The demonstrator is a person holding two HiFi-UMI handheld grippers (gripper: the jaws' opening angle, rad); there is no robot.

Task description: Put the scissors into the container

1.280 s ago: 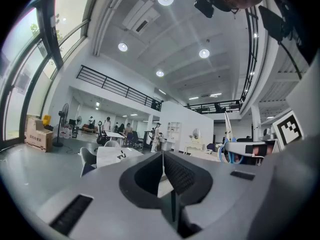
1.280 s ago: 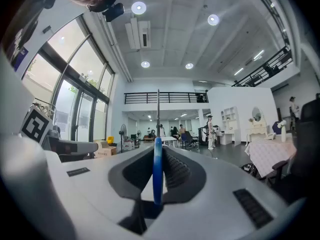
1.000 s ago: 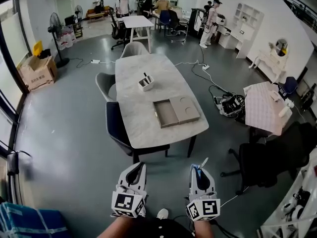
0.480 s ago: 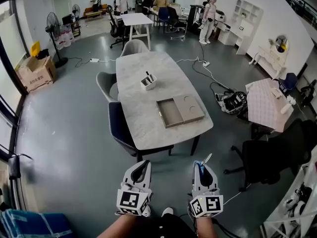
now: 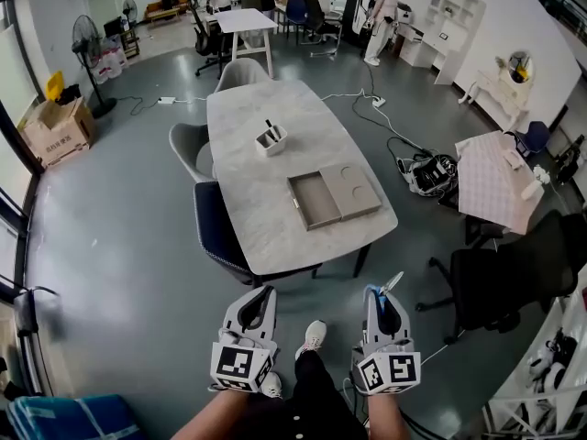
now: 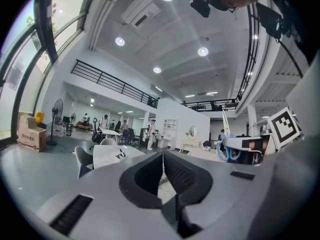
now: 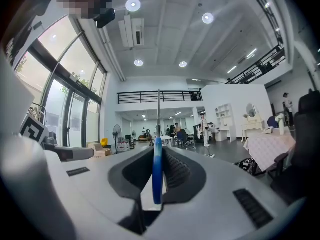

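My right gripper is shut on the blue-handled scissors, whose blade tip sticks up past the jaws. In the right gripper view the blue handle sits between the pads and the thin blade rises above it. My left gripper is shut with nothing in it; its jaws meet in the left gripper view. Both are held low over the grey floor, short of the near end of the marble table. The small white container stands mid-table with dark items in it.
An open flat grey box lies on the table's near right. Dark and grey chairs line the table's left side. A black office chair and a checked-cloth table stand to the right. Cables cross the floor behind.
The view has advanced toward the table, which now lies closer. A leg and a shoe have come into view between the grippers. The scissors stay gripped on the right.
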